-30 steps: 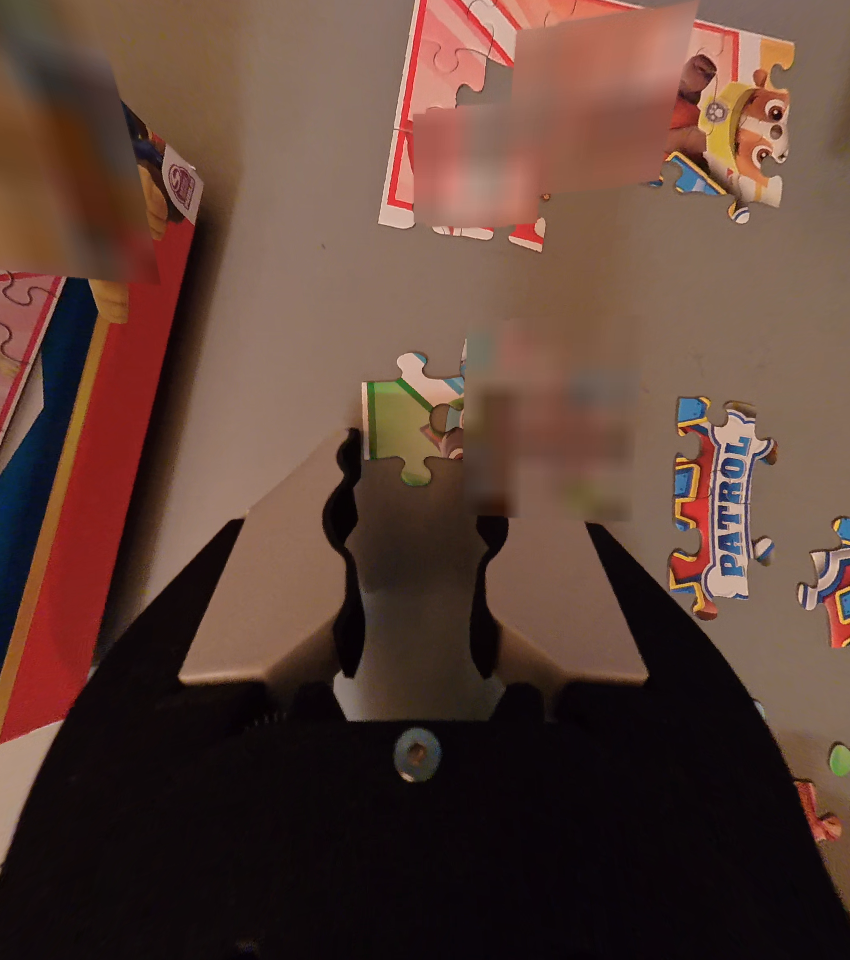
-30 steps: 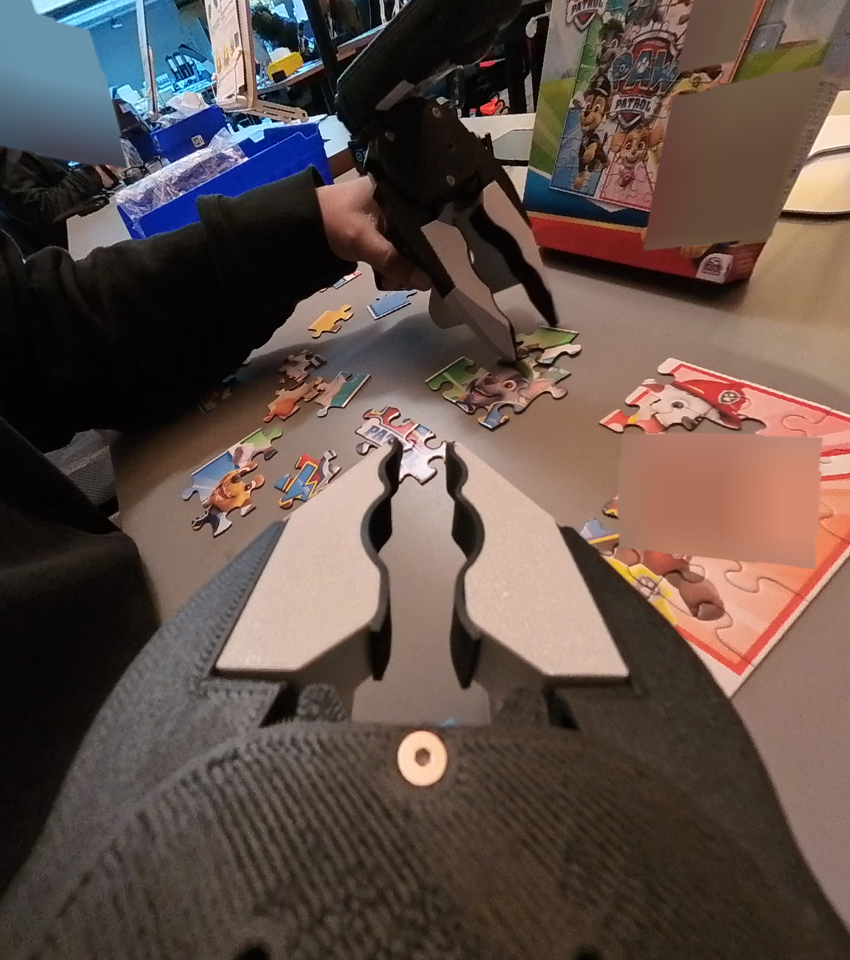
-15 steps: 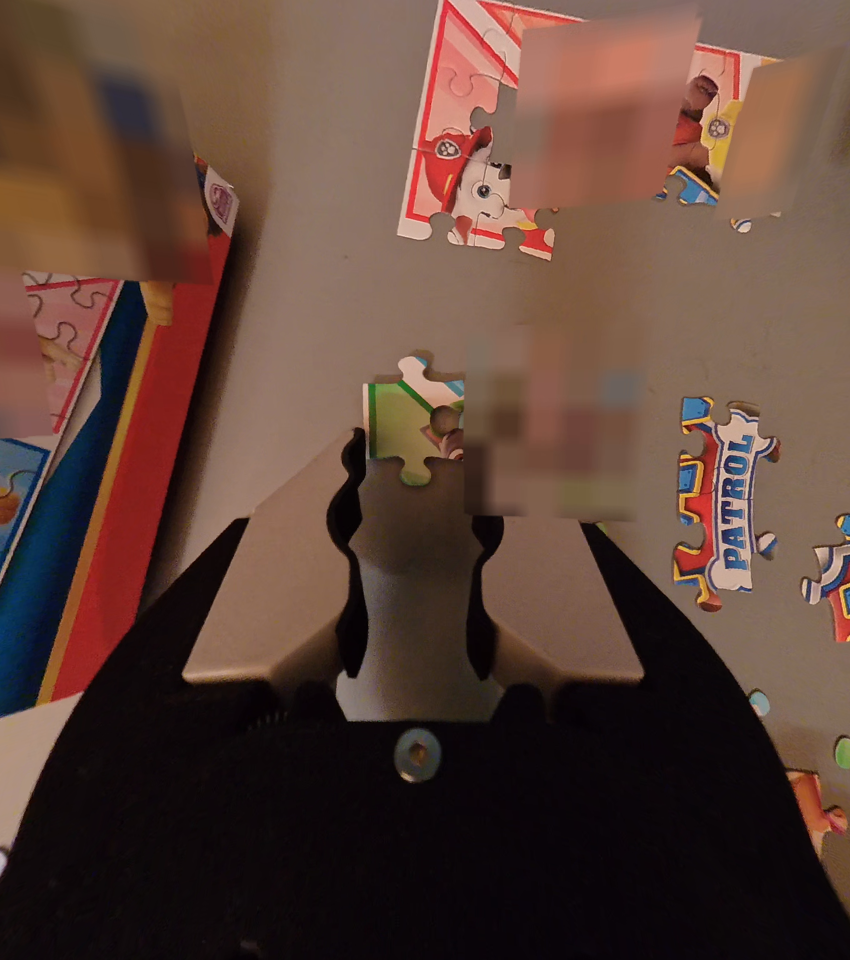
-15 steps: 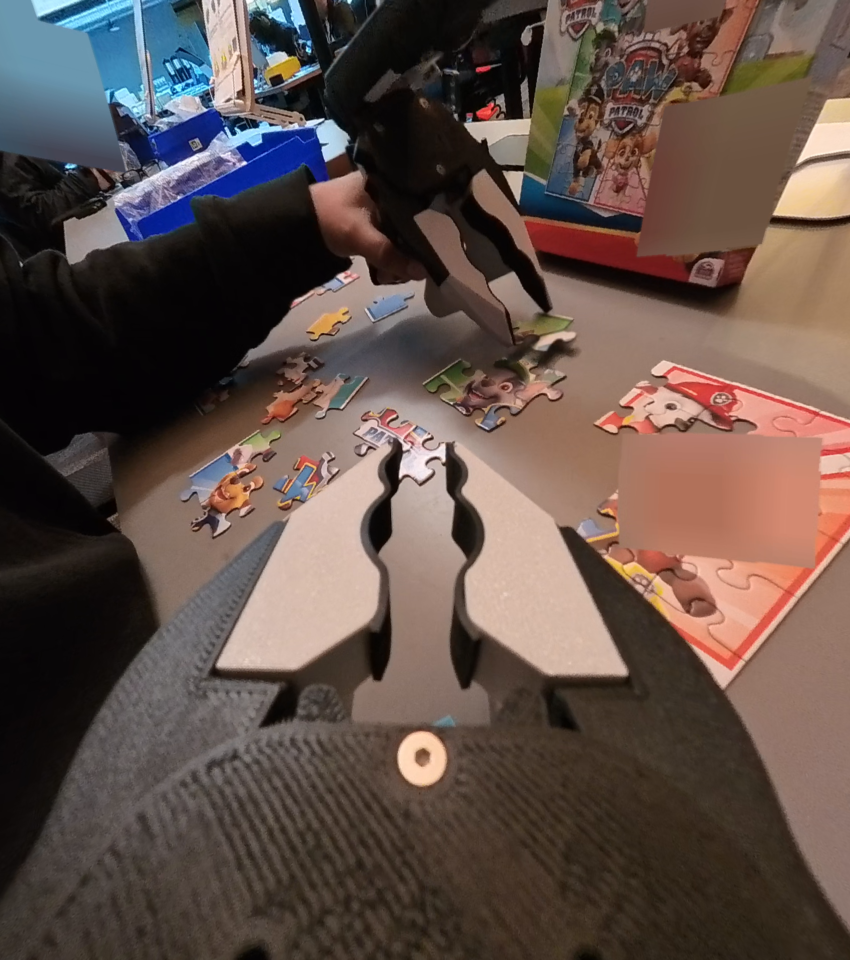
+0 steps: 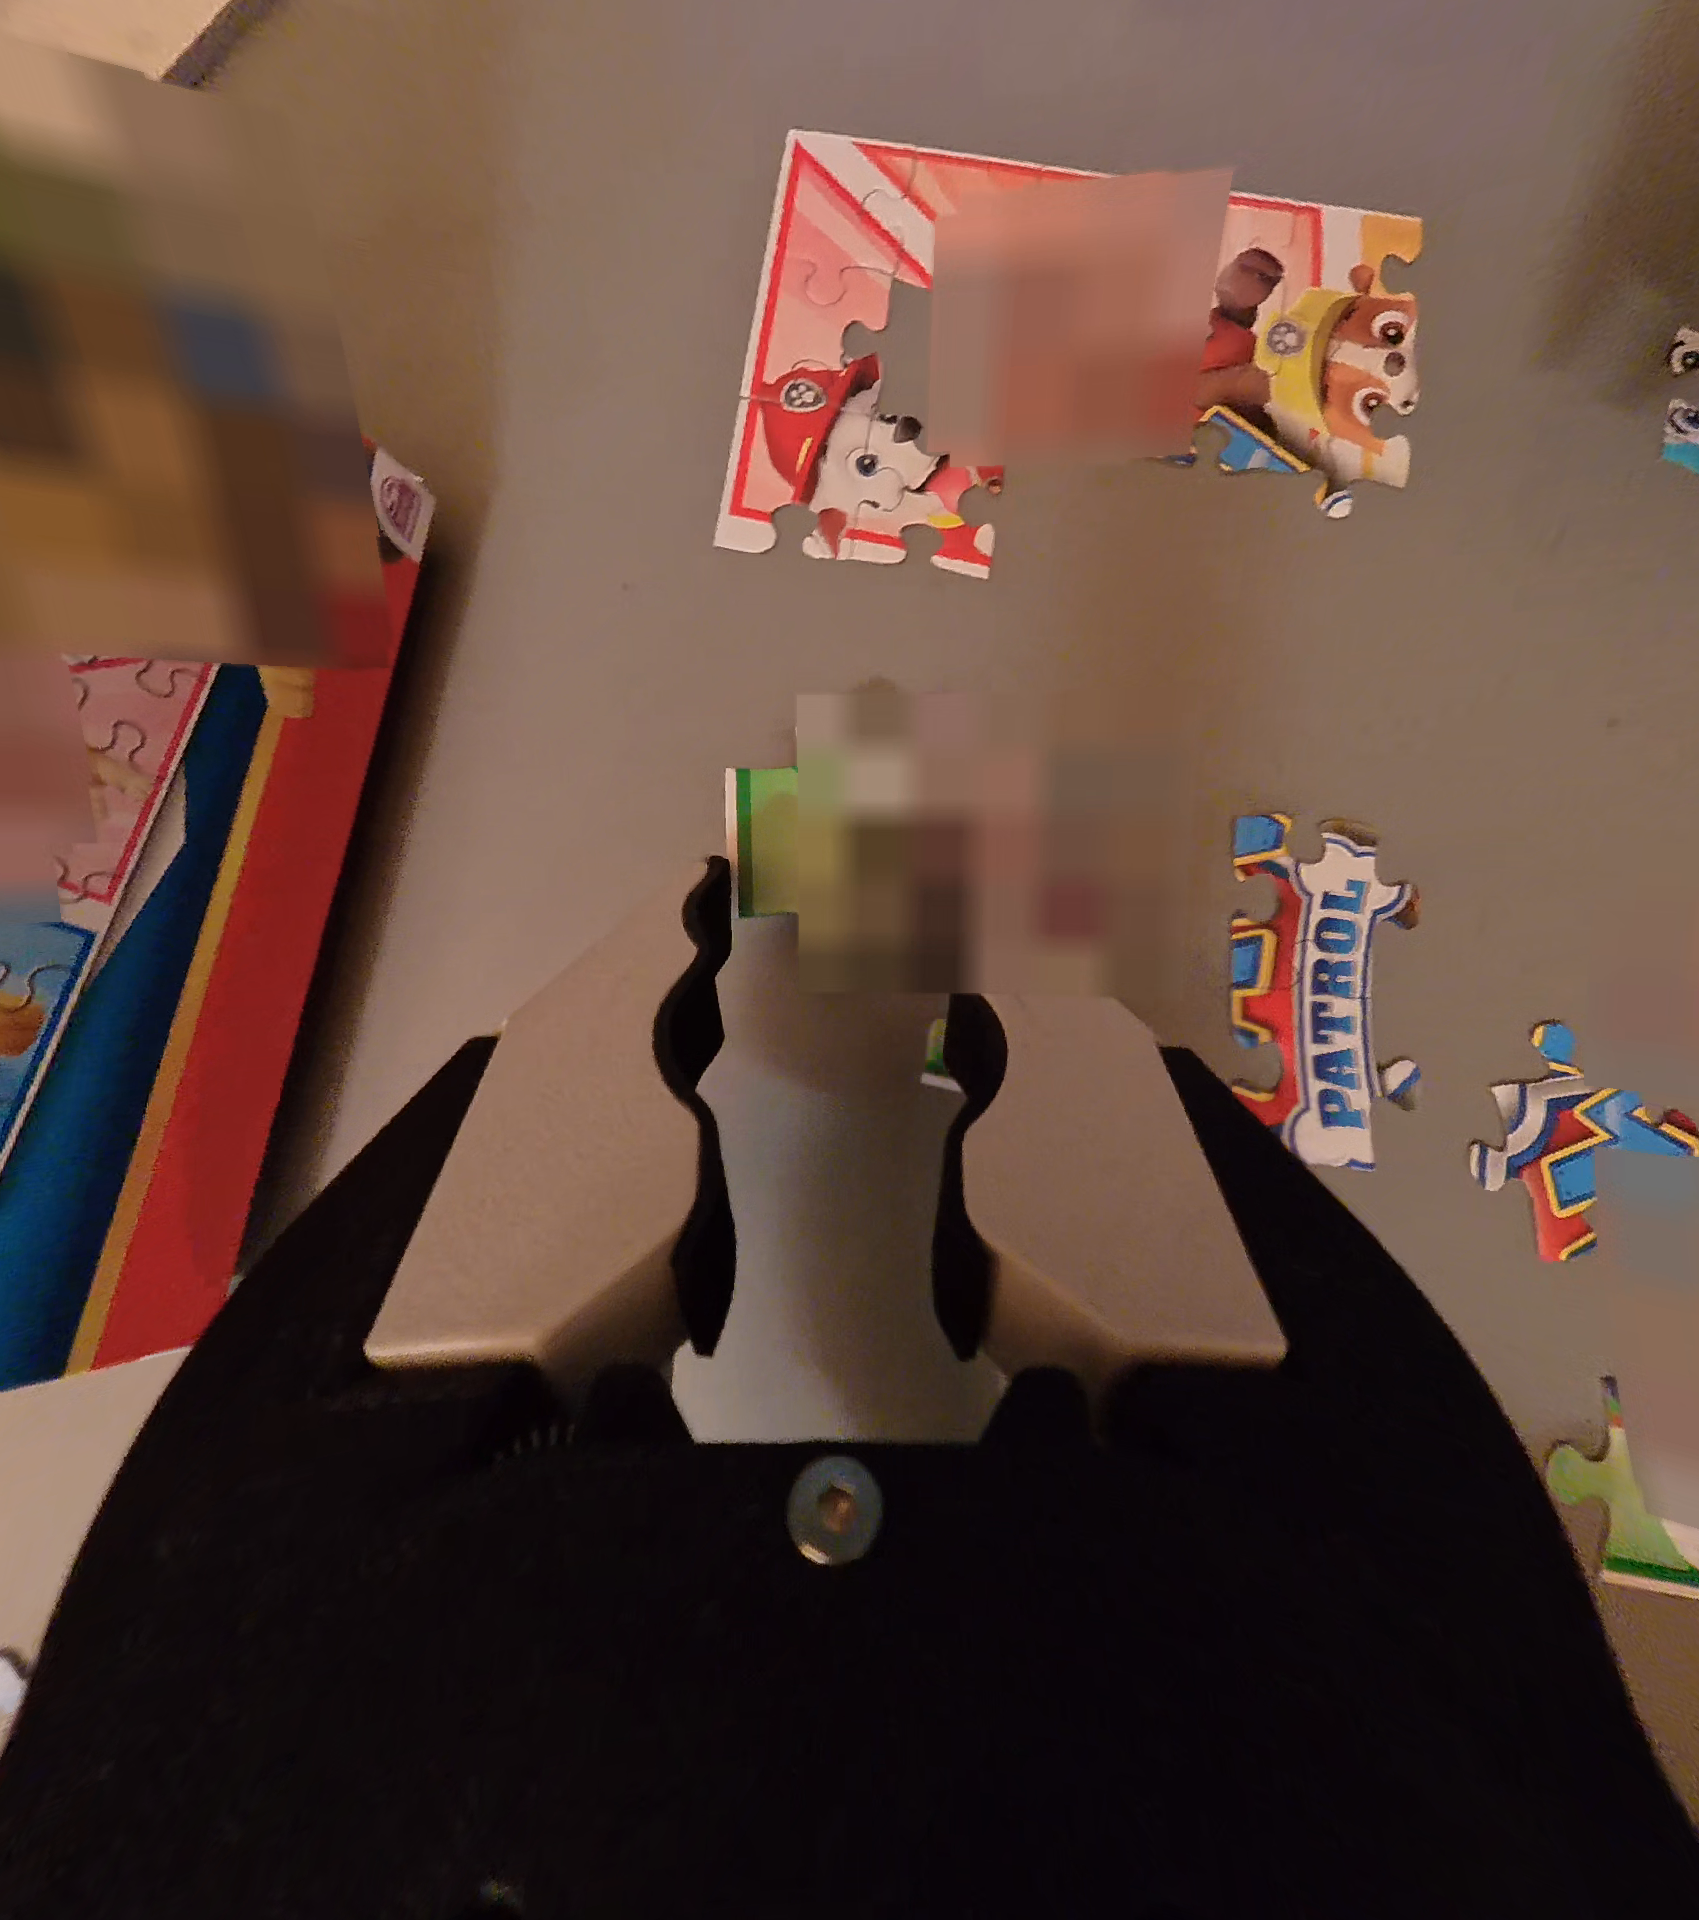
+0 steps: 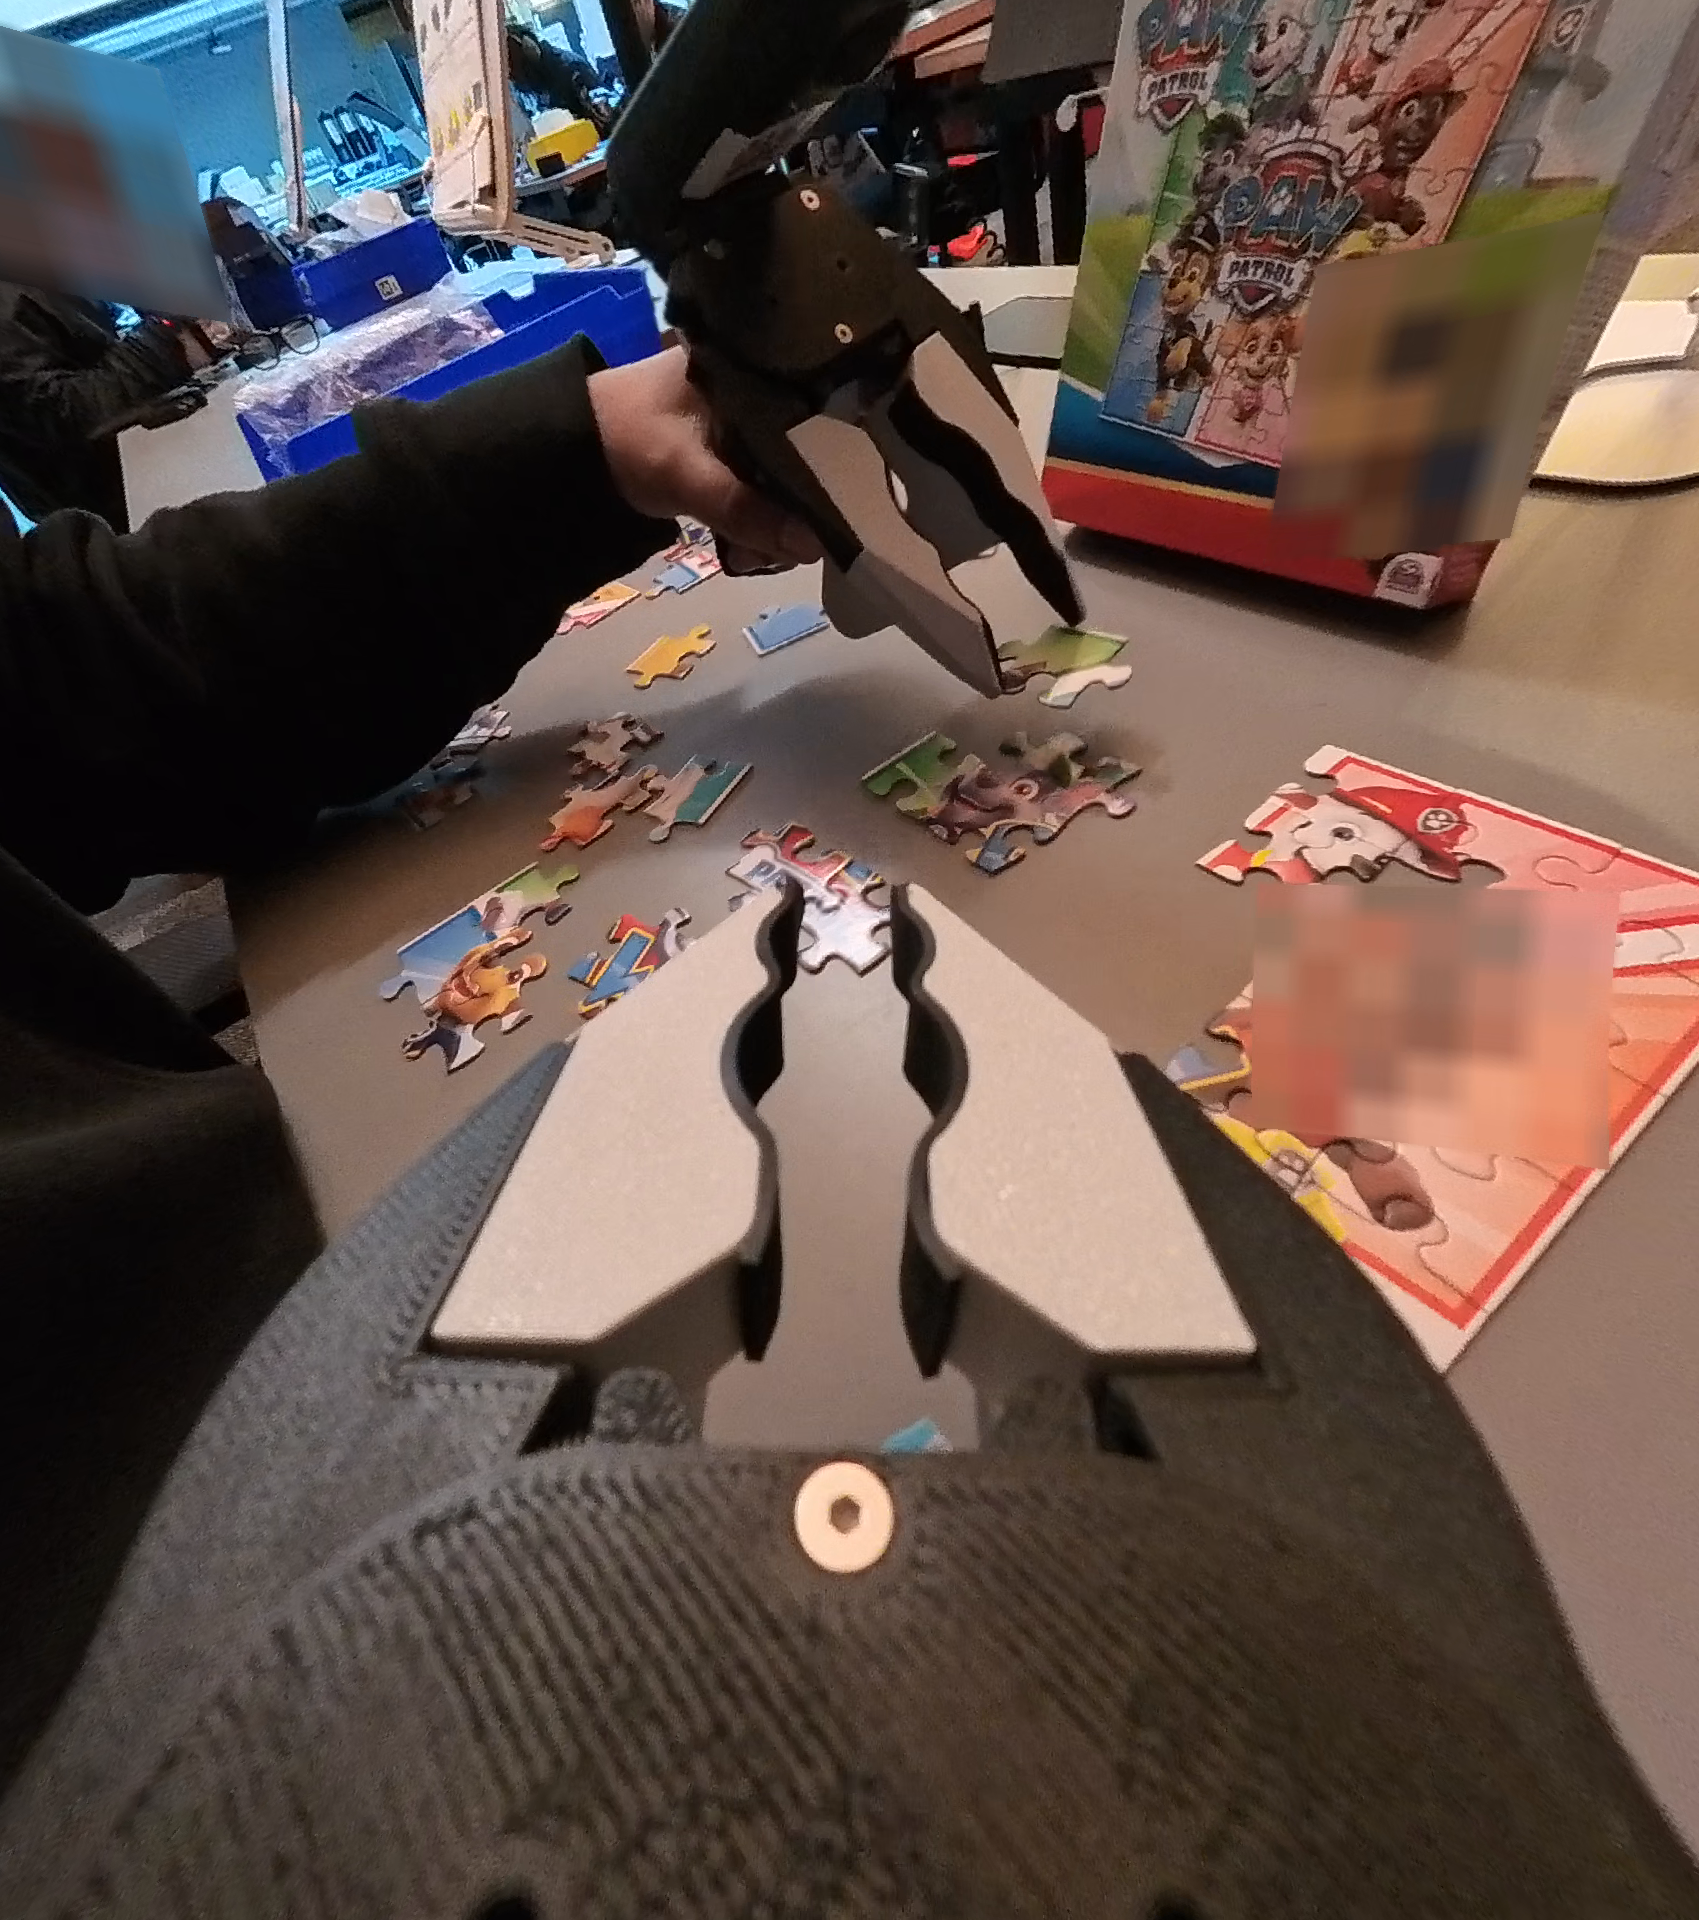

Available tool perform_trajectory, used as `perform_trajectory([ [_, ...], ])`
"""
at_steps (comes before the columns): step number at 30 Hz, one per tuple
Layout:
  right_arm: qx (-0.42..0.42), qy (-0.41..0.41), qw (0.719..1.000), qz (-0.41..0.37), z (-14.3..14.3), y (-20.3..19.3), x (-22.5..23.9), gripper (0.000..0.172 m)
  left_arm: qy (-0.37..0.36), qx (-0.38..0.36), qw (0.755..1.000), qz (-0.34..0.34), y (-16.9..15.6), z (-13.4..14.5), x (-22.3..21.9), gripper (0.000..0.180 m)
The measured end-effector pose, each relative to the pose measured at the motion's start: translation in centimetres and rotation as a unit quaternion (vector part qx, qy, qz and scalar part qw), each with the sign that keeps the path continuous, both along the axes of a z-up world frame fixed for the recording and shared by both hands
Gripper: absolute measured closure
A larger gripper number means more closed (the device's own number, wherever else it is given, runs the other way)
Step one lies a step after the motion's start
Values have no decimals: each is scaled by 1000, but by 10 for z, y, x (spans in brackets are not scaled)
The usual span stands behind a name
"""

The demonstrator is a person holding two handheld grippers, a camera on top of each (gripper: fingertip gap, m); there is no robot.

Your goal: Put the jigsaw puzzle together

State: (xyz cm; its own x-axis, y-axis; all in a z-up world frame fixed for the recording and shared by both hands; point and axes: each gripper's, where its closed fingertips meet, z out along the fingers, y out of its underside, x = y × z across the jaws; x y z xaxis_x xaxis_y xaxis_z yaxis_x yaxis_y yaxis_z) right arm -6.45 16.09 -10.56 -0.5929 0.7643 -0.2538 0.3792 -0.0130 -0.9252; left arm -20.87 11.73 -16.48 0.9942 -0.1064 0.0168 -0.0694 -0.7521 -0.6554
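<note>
While its grey fingers pinch a flat green cardboard puzzle piece point(image 6: 1068, 655) aloft, the left gripper point(image 6: 1027, 649) hangs above the table point(image 6: 1344, 665). Slightly parted, the right gripper point(image 6: 845, 914) holds nothing.

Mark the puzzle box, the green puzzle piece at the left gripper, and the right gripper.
puzzle box point(image 6: 1188, 312), right wrist view, front face.
green puzzle piece point(image 6: 1073, 652), right wrist view, green top.
right gripper point(image 6: 847, 914), right wrist view, between fingertips.

From my right wrist camera: loose puzzle pieces point(image 6: 616, 790) lie scattered on the table point(image 6: 1603, 1558) at left, a joined cluster point(image 6: 1006, 800) sits mid-table, the part-built puzzle point(image 6: 1655, 935) lies at right. The box point(image 6: 1240, 312) stands behind. My left gripper point(image 6: 1037, 649) holds one piece point(image 6: 1073, 660) above the cluster.
</note>
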Motion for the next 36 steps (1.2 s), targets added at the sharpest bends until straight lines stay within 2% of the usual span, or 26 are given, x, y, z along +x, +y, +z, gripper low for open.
perform_trajectory([
  [10,4,11,1000,-2,6,-2,8,156,14,8,1000,-23,7,10,29,143],
  [23,7,21,1000,-6,11,-2,19,157,20,0,998,-59,24,-7,66,143],
  [28,6,20,1000,-11,10,2,22,156,29,-6,997,-67,32,-18,68,143],
  [36,0,17,1000,-13,8,5,21,156,24,-1,998,-64,32,-18,63,142],
])
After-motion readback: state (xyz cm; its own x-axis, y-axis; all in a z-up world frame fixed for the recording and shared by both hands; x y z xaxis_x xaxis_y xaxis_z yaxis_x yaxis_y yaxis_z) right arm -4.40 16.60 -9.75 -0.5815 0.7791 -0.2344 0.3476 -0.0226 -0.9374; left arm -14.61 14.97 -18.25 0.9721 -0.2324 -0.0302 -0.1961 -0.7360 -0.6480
